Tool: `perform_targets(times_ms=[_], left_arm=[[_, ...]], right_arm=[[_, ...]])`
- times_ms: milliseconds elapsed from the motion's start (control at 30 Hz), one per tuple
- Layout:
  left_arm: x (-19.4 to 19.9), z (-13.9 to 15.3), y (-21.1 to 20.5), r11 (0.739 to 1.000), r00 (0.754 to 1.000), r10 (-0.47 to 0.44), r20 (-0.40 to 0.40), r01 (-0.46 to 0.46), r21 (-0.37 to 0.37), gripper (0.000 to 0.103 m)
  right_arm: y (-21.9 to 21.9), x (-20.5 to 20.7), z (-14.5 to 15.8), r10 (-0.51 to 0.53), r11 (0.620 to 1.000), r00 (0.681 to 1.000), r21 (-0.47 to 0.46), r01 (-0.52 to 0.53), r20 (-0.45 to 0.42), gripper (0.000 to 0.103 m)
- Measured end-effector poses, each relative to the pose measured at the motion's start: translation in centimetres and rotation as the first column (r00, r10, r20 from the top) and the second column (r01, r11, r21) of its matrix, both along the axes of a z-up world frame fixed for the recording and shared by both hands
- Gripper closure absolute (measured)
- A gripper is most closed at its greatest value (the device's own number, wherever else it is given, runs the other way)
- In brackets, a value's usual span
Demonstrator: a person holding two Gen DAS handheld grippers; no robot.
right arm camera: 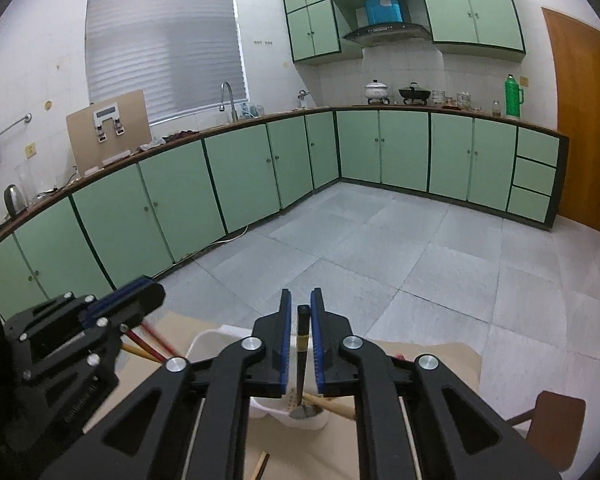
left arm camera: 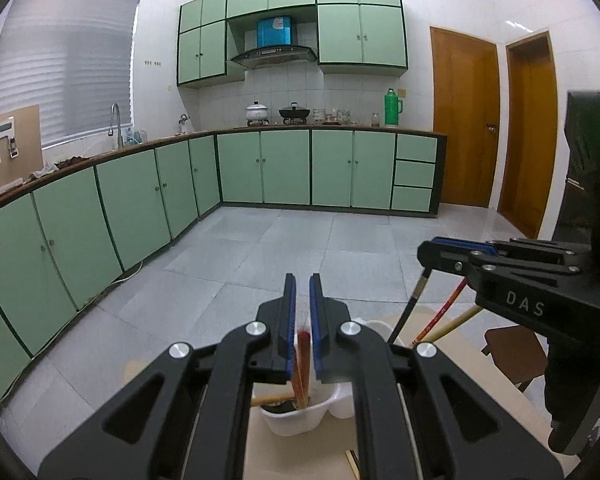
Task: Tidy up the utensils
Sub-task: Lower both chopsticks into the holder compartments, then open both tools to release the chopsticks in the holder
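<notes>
A white utensil holder [left arm camera: 300, 414] stands on the light table below both grippers; it also shows in the right wrist view [right arm camera: 304, 420]. My left gripper [left arm camera: 302, 280] is shut on a red-handled utensil [left arm camera: 302, 360] that reaches down into the holder. My right gripper [right arm camera: 301, 294] is shut on a black-handled utensil [right arm camera: 302, 344] whose lower end sits in the holder. The right gripper [left arm camera: 432, 250] also shows in the left wrist view, with the black handle [left arm camera: 410, 308] hanging below it. A wooden-handled utensil [right arm camera: 332, 406] leans in the holder. The left gripper [right arm camera: 148, 292] shows at the left of the right wrist view.
A brown chair [right arm camera: 556, 420] stands by the table's right side. A wooden stick [right arm camera: 261, 465] lies on the table near the front. Green kitchen cabinets [right arm camera: 240, 176] and a tiled floor [right arm camera: 380, 248] lie beyond the table. Wooden doors [left arm camera: 464, 120] are at the right.
</notes>
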State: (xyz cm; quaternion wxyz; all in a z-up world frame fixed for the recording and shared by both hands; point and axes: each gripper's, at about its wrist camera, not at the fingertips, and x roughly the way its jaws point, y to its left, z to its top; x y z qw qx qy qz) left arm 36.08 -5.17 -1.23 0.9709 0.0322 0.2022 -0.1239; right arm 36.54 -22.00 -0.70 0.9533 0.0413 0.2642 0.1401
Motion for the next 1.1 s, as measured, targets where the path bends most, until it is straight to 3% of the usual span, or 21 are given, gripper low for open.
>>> perform_targets(times_ms=[67,133,200,467,733,833,1100], left_arm=[[-0.4,0.2,0.3,1.0,1.0,0.002,0.002,-0.002,-0.008,0.093],[-1.0,0.4,0.4,1.0,1.0,0.008,0.012,-0.008,-0.017,0.077],[-1.8,0.8,0.7,0.999,1.0,0.014,0.026,-0.013,-0.03,0.071],[-5.3,3.1,1.6,0.998,0.995,0.046,0.089,-0.042,-0.051,0.047],[-10.5,3.3,3.3,0.993,0.992,0.091,0.089,-0.083,-0.086,0.023],[-12.4,2.3,4.0,0.991,0.992,0.107,0.067,-0.101,-0.092,0.017],[-17.0,-1.0,4.6,0.992,0.996,0.091,-0.026,-0.093,-0.09,0.014]], right_arm=[[-0.5,-0.4,0.1,-0.007,1.0,1.0,0.01,0.007,0.005,0.082],[-1.1,-1.1,0.4,-0.02,1.0,1.0,0.015,0.019,0.015,0.073],[-1.8,-1.8,0.8,-0.033,0.999,0.999,0.025,0.032,0.025,0.067],[-4.6,-6.2,2.4,-0.079,0.995,0.994,0.068,0.073,0.078,0.05],[-3.8,-13.2,1.2,-0.079,0.997,0.991,0.002,0.079,0.109,0.009],[-3.4,-15.3,0.1,-0.076,0.997,0.993,0.003,0.076,0.09,0.006],[-2.1,-19.8,-2.8,-0.066,0.998,0.997,-0.01,0.066,0.029,0.006]])
